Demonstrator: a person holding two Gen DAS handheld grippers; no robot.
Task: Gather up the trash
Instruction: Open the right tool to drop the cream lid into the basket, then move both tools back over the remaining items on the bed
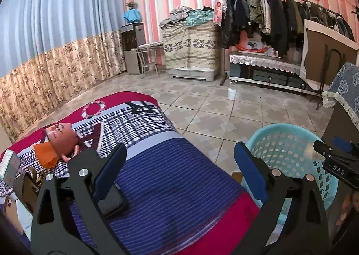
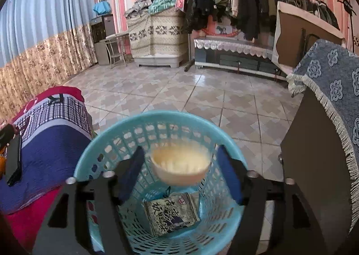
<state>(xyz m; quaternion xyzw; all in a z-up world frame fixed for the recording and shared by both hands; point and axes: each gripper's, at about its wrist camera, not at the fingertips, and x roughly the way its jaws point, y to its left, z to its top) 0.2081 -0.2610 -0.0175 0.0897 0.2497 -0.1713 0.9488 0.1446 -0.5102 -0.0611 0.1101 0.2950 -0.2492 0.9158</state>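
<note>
A turquoise mesh basket [image 2: 107, 133] stands on the floor beside the bed, with a printed packet [image 2: 172, 214] lying at its bottom. My right gripper [image 2: 180, 154] hovers over the basket's mouth, open. A blurred cream paper cup [image 2: 180, 167] sits between its blue pads [image 2: 131, 174] with a gap on each side. My left gripper [image 1: 179, 154] is open above the striped bedspread [image 1: 170, 178], nothing between its fingers. On the bed to its left lie a brownish cup on its side [image 1: 61, 138] and an orange wrapper [image 1: 44, 157]. The basket [image 1: 280, 128] shows at lower right, with the right gripper [image 1: 332, 151] over it.
A dark flat case [image 1: 112, 201] lies on the bed by my left finger; a small box [image 1: 9, 163] sits at the far left. A cloth-covered cabinet [image 2: 314, 142] stands right of the basket. Tiled floor [image 2: 190, 93] stretches to a clothes rack [image 2: 246, 3] and low furniture.
</note>
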